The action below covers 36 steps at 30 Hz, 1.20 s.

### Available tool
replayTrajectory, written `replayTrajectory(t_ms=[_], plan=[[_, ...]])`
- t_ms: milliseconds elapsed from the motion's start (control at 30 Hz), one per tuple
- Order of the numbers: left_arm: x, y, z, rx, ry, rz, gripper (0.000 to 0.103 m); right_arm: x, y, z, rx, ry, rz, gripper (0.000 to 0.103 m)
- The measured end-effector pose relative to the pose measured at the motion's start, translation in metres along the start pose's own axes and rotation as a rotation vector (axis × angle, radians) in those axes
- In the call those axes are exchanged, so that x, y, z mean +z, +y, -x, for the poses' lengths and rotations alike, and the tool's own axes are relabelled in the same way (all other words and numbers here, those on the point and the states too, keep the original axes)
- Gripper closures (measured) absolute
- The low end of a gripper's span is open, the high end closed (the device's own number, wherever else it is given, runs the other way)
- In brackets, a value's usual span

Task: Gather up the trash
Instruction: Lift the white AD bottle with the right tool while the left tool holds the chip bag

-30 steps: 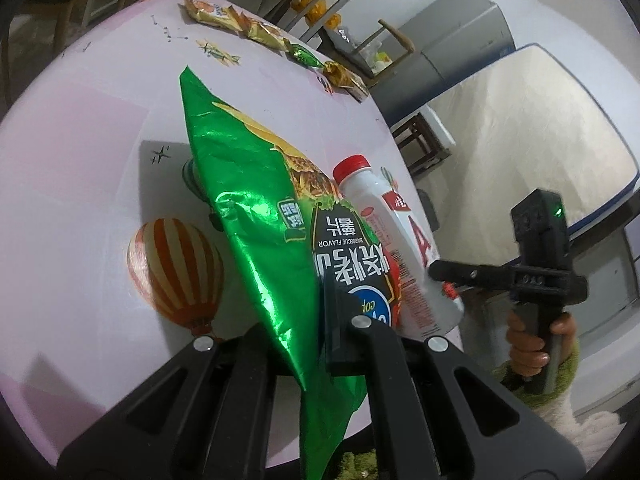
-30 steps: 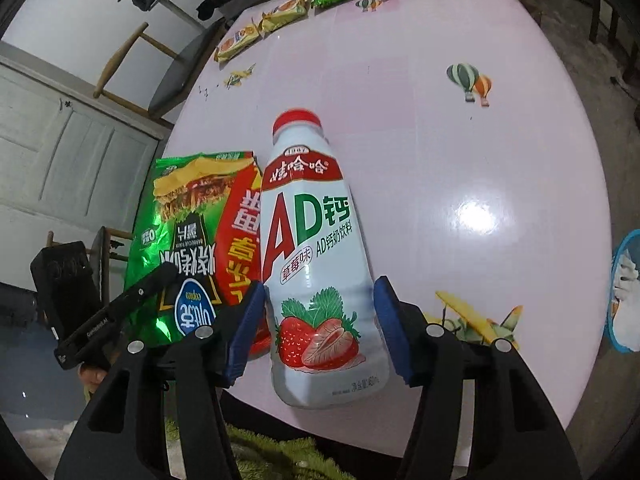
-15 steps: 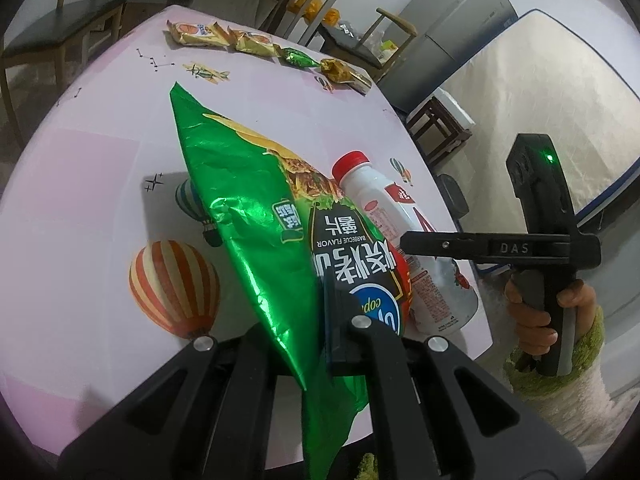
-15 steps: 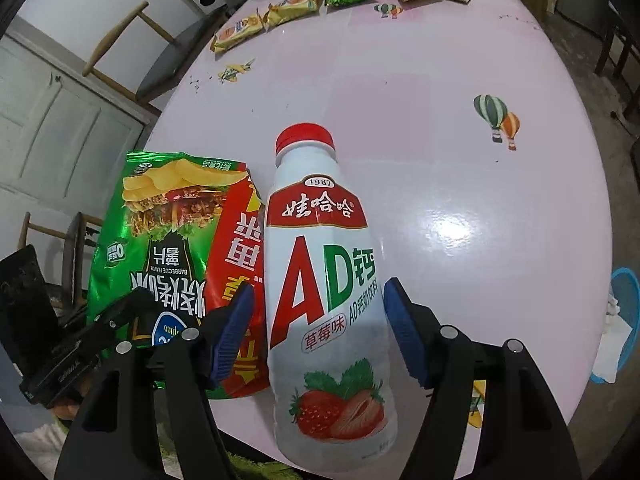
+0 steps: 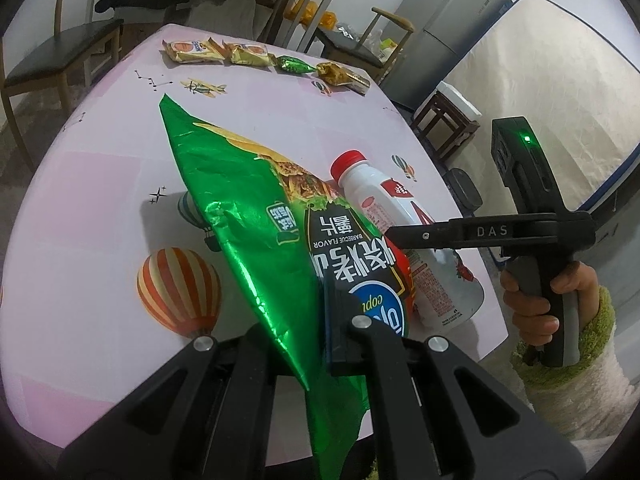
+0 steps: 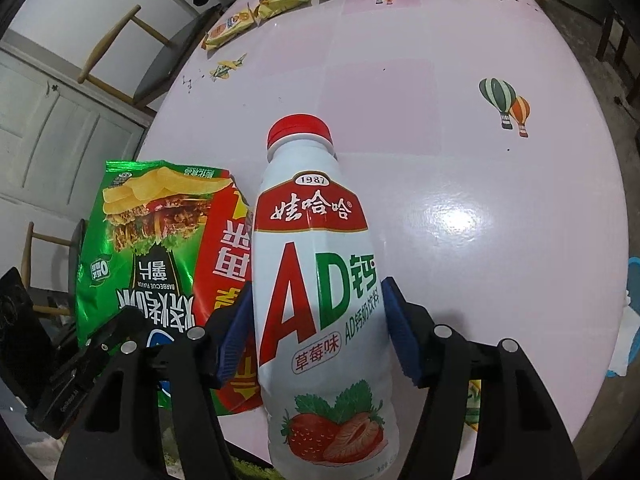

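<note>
Chip bag: a crinkled, glossy green foil chip bag (image 5: pixel 248 224), flat and roughly rectangular, printed with stacked crisps, a red side band and "BARBECUE FLAVOR"; it stands on edge above the near part of the table, its long axis running from the gripper away toward the far side, sealed top edge pointing away, print upside down to the camera.
Left gripper: the left gripper (image 5: pixel 320 340), matte black plastic with silver screws, has its jaws closed tight on the bag's near end, foil pinched flat between the pads.
Bottle: a smooth white plastic bottle (image 6: pixel 320 280) with a ribbed red cap, red-and-green "AD" label and strawberry picture; rounded shoulders, wider base. Its long axis points away from the right wrist camera, cap at the far end, base toward the table's near edge. Whether it rests on the table or is lifted cannot be told.
Right gripper: the right gripper (image 6: pixel 316 332) has its blue pads at either side of the bottle's lower body, jaws spread to the bottle's width and pressing its sides.
Table: a glossy pale pink round table (image 6: pixel 480 208), printed with hot-air balloons and small planes.
Far edge: a row of small snack wrappers (image 5: pixel 244 54), yellow, green and gold foil, well apart from bag and bottle.
</note>
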State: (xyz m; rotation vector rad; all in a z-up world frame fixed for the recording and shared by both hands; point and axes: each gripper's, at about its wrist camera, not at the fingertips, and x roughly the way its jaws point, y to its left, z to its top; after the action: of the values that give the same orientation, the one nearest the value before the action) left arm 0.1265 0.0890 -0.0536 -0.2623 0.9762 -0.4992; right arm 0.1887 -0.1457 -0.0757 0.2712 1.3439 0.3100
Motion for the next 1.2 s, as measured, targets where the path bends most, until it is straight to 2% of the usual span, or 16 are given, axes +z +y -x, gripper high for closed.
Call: replayTrajectory(t_ms=[533, 800, 933, 1067, 1200], plan=[[-0.003, -0.006, 0.006, 0.011, -0.021, -0.024, 0.102, -0.013, -0.006, 0.019, 0.033, -0.058, -0.026, 0.044], [-0.002, -0.002, 0.004, 0.005, -0.012, -0.008, 0.102, -0.02, -0.005, 0.011, 0.006, -0.014, -0.03, 0.044], [-0.001, 0.013, 0.002, -0.071, -0.002, 0.07, 0.099, -0.021, -0.007, 0.009, 0.015, -0.009, -0.049, 0.044], [0.001, 0.033, 0.0, -0.164, 0.005, 0.176, 0.088, -0.021, -0.007, 0.008, 0.019, -0.014, -0.059, 0.044], [0.001, 0.04, 0.001, -0.232, -0.019, 0.224, 0.084, -0.021, -0.006, 0.007, 0.021, -0.018, -0.064, 0.044]])
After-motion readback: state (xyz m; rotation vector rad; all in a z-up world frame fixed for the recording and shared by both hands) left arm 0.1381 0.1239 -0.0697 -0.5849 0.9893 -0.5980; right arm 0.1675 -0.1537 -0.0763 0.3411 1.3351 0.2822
